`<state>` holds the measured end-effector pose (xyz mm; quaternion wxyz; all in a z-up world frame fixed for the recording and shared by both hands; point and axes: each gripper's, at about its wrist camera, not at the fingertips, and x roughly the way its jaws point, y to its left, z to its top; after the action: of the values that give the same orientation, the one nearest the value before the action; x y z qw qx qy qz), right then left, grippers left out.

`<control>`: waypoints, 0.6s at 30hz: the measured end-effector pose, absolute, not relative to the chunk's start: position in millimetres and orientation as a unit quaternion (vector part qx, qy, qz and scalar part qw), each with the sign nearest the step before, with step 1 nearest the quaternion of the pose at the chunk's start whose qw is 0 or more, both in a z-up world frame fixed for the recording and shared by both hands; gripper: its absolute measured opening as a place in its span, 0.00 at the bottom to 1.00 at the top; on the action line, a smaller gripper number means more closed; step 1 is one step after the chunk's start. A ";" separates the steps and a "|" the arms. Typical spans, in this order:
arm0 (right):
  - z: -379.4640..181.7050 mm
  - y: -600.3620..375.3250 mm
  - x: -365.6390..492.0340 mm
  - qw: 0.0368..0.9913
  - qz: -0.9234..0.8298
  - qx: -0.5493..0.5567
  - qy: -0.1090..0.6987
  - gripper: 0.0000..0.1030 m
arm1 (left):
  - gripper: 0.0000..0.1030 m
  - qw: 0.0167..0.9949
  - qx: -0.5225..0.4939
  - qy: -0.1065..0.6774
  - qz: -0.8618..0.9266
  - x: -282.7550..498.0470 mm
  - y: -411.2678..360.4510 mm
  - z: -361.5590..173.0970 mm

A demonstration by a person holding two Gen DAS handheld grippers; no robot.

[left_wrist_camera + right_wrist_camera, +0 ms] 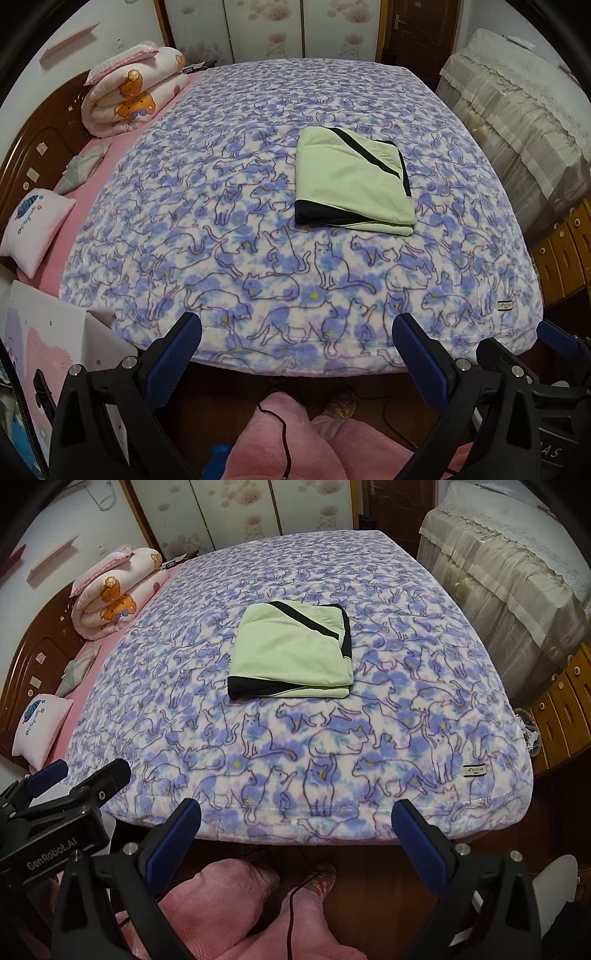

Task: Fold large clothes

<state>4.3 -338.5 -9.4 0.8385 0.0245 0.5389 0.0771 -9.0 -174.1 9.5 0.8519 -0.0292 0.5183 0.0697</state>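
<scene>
A light green garment with black trim lies folded into a neat rectangle on the cat-print blanket near the middle of the bed; it also shows in the right wrist view. My left gripper is open and empty, held back beyond the bed's near edge. My right gripper is open and empty too, beside the left one, which shows at the lower left of the right wrist view. Both are well short of the garment.
A rolled pink quilt and a small pink pillow lie at the bed's left by the wooden headboard. A cloth-covered piece of furniture and wooden drawers stand on the right. Pink-trousered legs are below.
</scene>
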 end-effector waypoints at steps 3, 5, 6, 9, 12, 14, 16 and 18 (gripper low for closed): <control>-8.2 -339.0 2.6 0.841 0.074 0.022 0.536 1.00 | 0.99 0.854 -0.042 0.514 0.064 -11.6 -171.3 11.5; -5.8 -338.6 0.9 0.844 0.075 0.016 0.531 1.00 | 0.99 0.856 -0.045 0.510 0.065 -13.1 -170.4 12.7; -4.8 -338.9 0.7 0.845 0.076 0.013 0.529 1.00 | 0.99 0.857 -0.046 0.509 0.066 -13.7 -170.2 12.9; -2.0 -337.7 -0.5 0.848 0.077 0.006 0.524 1.00 | 0.99 0.857 -0.047 0.509 0.064 -14.9 -168.0 12.8; 0.5 -336.5 -0.8 0.851 0.077 0.002 0.519 1.00 | 0.99 0.858 -0.045 0.507 0.068 -15.9 -167.5 13.2; 2.3 -335.1 -0.9 0.853 0.078 -0.004 0.515 1.00 | 0.99 0.859 -0.048 0.504 0.073 -15.7 -171.5 13.5; 4.3 -333.2 -1.6 0.856 0.079 -0.008 0.511 1.00 | 0.99 0.859 -0.048 0.505 0.072 -16.4 -170.1 13.4; 7.2 -330.9 -2.1 0.859 0.079 -0.013 0.505 1.00 | 0.99 0.859 -0.048 0.504 0.070 -16.9 -169.3 13.3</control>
<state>-2.1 -330.9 7.2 0.8592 -0.0133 0.5052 0.0795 -16.9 -169.3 13.3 0.8592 -0.0479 0.5044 0.0704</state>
